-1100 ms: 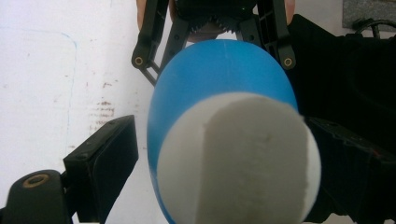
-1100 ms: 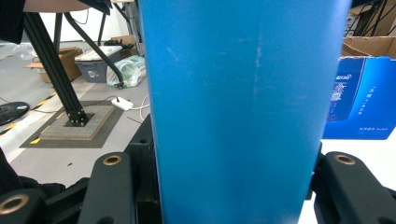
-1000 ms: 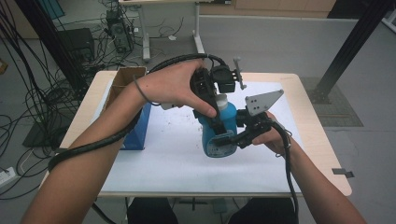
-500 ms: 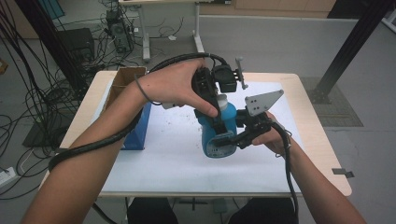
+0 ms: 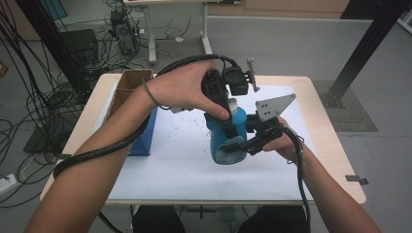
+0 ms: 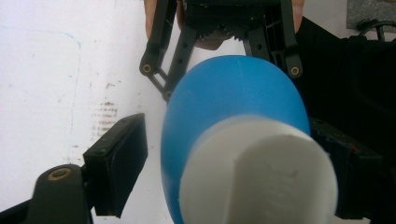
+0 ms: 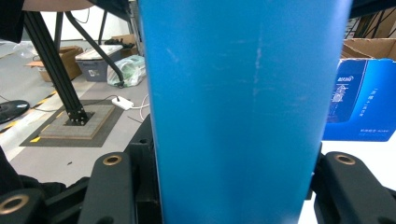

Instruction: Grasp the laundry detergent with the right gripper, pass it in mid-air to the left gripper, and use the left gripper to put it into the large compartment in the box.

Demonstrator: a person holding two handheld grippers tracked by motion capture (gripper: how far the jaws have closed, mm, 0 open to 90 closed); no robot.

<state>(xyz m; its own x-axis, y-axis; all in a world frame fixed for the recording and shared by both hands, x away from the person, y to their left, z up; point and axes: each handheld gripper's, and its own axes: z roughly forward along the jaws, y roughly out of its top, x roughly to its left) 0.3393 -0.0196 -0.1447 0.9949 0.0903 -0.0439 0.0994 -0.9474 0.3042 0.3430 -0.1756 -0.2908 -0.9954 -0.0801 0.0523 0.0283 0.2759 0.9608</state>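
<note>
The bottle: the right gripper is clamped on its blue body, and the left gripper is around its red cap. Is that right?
Not quite. The cap is white, not red, as the left gripper view shows. The rest holds: the right gripper is clamped on the blue bottle, and the left gripper, its jaws just closing, has the cap between them, with a gap still open at one pad.

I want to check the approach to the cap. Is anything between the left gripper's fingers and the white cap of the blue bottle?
Nothing visible. The left gripper straddles the white cap; its jaws have just been closing, a bare gap remaining beside one finger.
</note>
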